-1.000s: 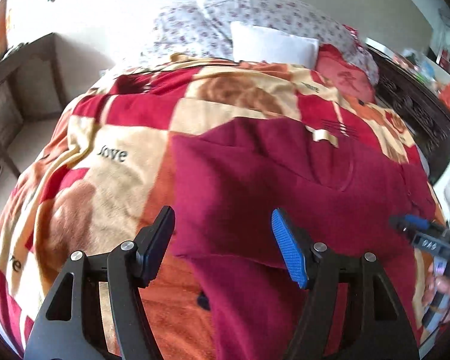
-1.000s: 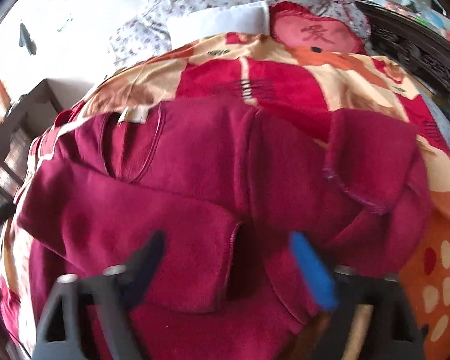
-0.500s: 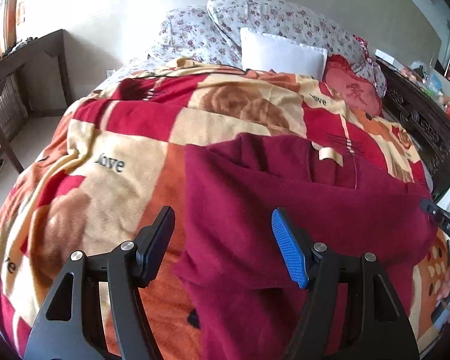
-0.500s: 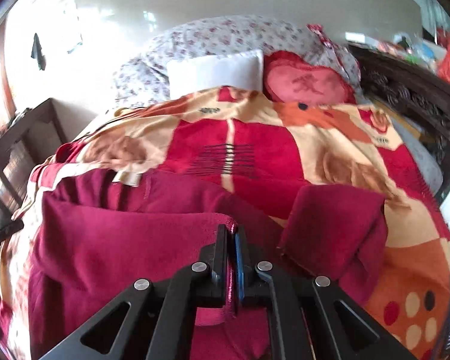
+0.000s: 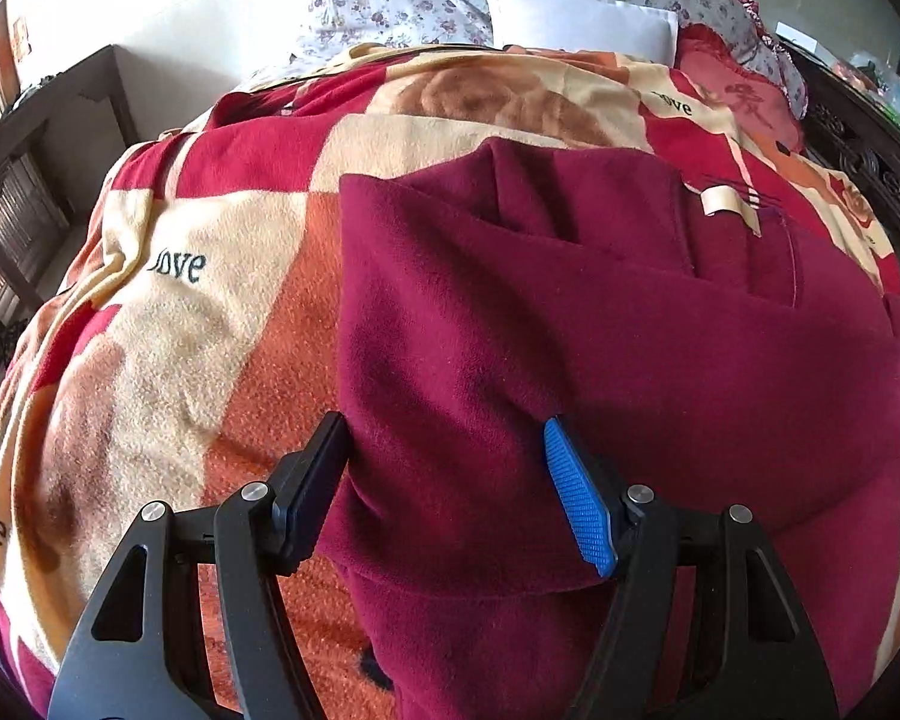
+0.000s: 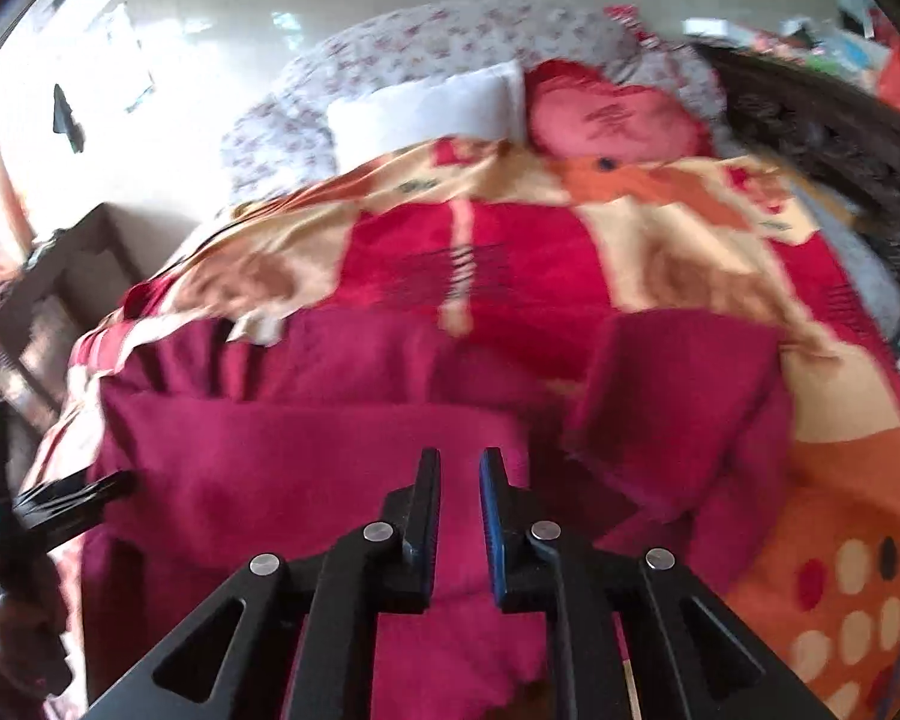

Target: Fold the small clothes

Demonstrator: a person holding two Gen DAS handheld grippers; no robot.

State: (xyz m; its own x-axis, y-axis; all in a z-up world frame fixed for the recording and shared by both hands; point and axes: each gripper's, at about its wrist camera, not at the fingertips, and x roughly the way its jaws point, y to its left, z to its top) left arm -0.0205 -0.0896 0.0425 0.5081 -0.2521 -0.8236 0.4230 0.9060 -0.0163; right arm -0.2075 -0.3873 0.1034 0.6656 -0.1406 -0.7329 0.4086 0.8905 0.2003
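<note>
Illumination: bright daylight; source at upper left in both views.
Glare: wall at upper left of right wrist view is overexposed to white.
Sharpness, left wrist view: crisp; blanket pile is resolved.
Sharpness, right wrist view: motion blur across bed and pillows; right tool stays sharp.
Shadows: soft, in the garment folds.
Distortion: strong fisheye bowing; dark vignette at corners.
</note>
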